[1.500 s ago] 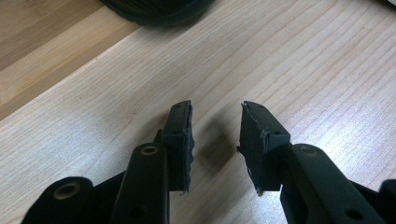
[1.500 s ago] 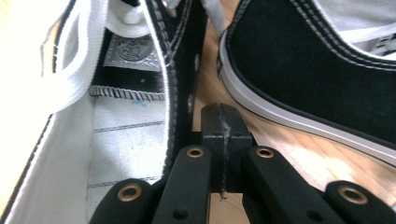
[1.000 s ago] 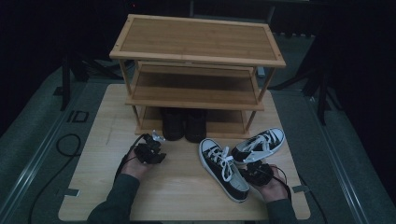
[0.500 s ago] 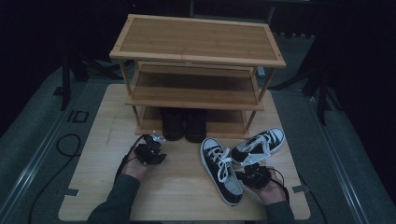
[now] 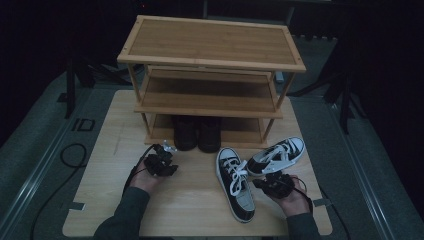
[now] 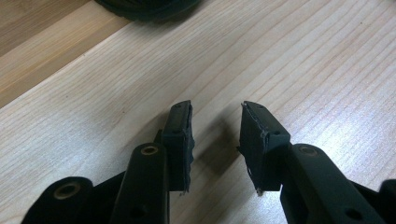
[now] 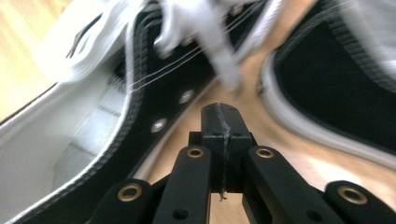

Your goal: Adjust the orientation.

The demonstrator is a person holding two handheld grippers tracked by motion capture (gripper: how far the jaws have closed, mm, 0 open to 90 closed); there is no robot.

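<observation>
- Two sneakers lie on the table (image 5: 100, 200) in front of the rack (image 5: 210, 60), toes fanned apart, heels nearly meeting. Likely staged for shelving.
- Left sneaker (image 5: 236, 182) lies sole down, opening up, which leaves its collar free for a pinch. Right sneaker (image 5: 277, 155) is angled away toward the rack's right leg.
- Right gripper (image 5: 274, 184) sits between the two heels, jaws pressed together on nothing; in its own view the tips (image 7: 223, 116) point into the gap beside the left sneaker's eyelets.
- Left gripper (image 5: 160, 162) rests apart, jaws parted over bare wood (image 6: 215, 126), holding nothing. Probably waiting.
- Dark boots (image 5: 197, 132) fill the bottom shelf; the middle shelf (image 5: 210, 95) is free.
</observation>
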